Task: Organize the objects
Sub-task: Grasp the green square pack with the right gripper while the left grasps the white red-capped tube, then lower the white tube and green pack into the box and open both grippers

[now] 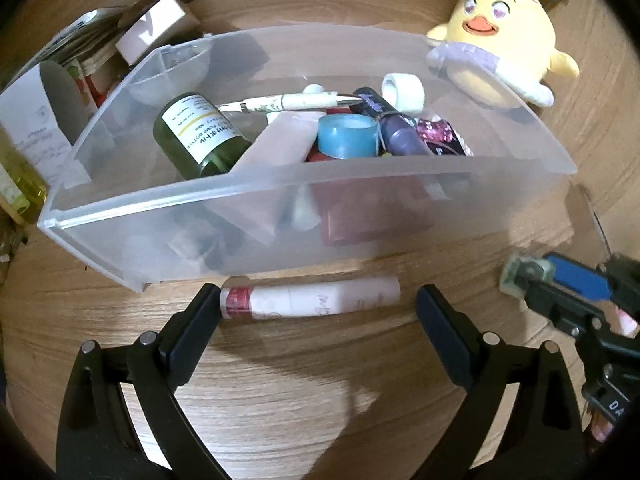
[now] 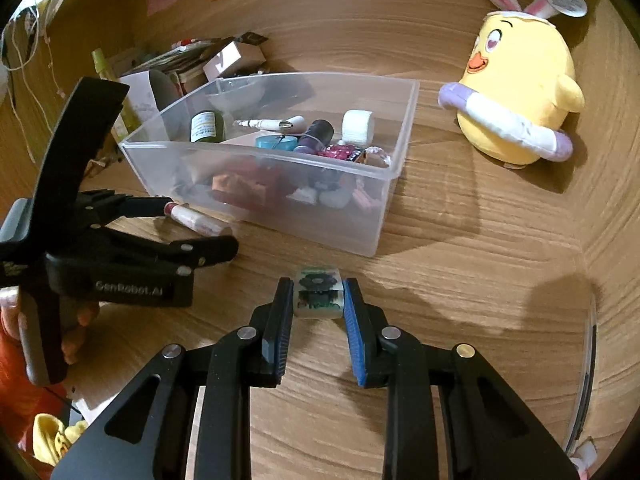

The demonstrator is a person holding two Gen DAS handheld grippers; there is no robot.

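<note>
Right now you are mid-pickup with both hands. Your right tongs are clamped on a small pale roll of patterned tape on the wooden surface, near the translucent plastic bin of small cosmetics. Your left tongs stand apart around a white tube with a pink cap, just beside the bin's near wall. Next, likely close left, then lift both into the bin.
</note>
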